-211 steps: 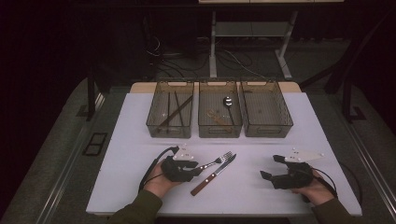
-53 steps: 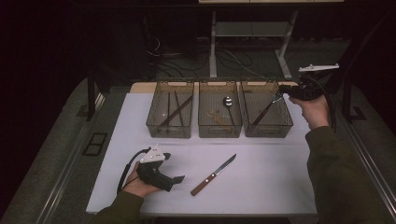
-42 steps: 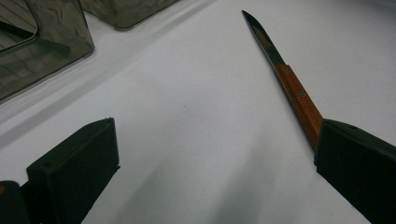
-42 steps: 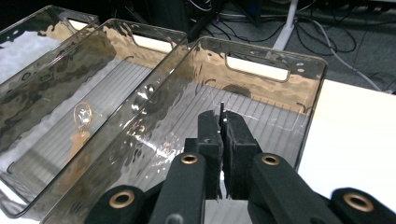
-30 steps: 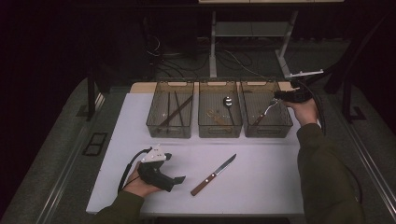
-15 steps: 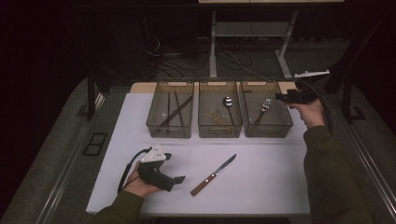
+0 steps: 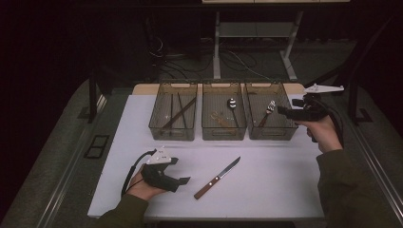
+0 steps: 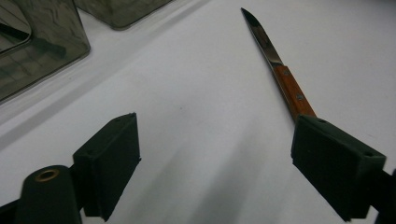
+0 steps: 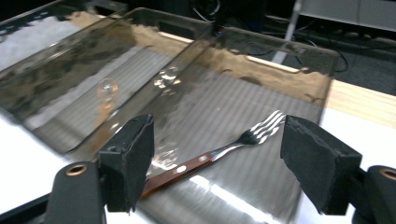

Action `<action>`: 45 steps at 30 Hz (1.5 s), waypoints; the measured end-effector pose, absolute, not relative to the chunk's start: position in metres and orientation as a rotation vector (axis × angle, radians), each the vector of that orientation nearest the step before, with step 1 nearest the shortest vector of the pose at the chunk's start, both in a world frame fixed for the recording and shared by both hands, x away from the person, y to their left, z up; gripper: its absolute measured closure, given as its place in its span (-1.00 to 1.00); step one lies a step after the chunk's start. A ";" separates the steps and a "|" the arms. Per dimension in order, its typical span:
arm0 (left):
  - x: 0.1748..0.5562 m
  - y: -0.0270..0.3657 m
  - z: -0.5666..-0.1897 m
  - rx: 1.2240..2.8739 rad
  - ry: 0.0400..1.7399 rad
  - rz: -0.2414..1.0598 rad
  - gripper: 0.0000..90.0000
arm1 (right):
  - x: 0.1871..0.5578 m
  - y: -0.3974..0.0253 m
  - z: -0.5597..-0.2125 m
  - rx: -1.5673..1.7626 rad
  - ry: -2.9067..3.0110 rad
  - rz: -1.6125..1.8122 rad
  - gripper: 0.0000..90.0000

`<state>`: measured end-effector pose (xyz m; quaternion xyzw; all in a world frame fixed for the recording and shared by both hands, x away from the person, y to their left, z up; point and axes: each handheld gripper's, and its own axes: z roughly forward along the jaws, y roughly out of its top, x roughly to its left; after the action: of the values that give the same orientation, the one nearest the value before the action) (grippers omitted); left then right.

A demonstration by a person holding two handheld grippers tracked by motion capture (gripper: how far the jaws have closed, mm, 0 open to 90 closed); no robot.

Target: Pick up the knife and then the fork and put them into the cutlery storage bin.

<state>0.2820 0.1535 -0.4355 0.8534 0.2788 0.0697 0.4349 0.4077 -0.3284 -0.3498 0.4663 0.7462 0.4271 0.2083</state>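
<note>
Fork [image 9: 224,151]: wooden handle, metal tines; lay loose on the floor of the right bin [image 7: 283,130], handle toward the counter's near edge, tines toward the far edge. In the high view the fork [image 7: 267,112] sat just left of the right tongs.

Right tongs [image 7: 281,111]: held above the right end of the bin row, near the counter's far right corner; jaws stood wide apart, gripping nothing, with the fork lying between and below them in the right gripper view.

Left tongs [image 7: 183,182]: rested on the counter [image 7: 285,180] near its front left corner; jaws spread wide and empty [image 8: 215,163].

Knife [image 7: 217,178]: wooden handle, steel blade; lay on the counter near the front edge, just right of the left tongs, blade tip angled toward the bins. In the left gripper view the knife [image 8: 280,74] ran up past the right-hand jaw.

Middle bin [image 7: 223,132]: held a spoon [image 7: 232,103].

Left bin [image 7: 172,133]: held long dark sticks [image 7: 178,113].
</note>
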 end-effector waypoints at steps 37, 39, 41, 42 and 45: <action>0.274 0.091 -0.429 2.206 0.635 0.063 0.26 | 0.263 -0.294 -0.439 1.159 2.243 1.242 -0.66; 0.275 0.085 -0.431 2.227 0.612 0.060 0.27 | 0.261 -0.292 -0.440 1.147 2.261 1.240 -0.66; 0.274 0.080 -0.433 2.232 0.615 0.056 0.28 | 0.261 -0.290 -0.440 1.141 2.259 1.249 -0.66; 0.274 0.078 -0.434 2.242 0.608 0.054 0.28 | 0.261 -0.289 -0.439 1.136 2.259 1.251 -0.66; 0.274 0.070 -0.437 2.264 0.601 0.056 0.30 | 0.261 -0.288 -0.439 1.121 2.263 1.247 -0.66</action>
<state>0.2744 0.0699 -0.4368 0.8903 0.2363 0.0218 0.3886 0.2609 -0.2876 -0.4394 0.3927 0.7930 0.4368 0.1618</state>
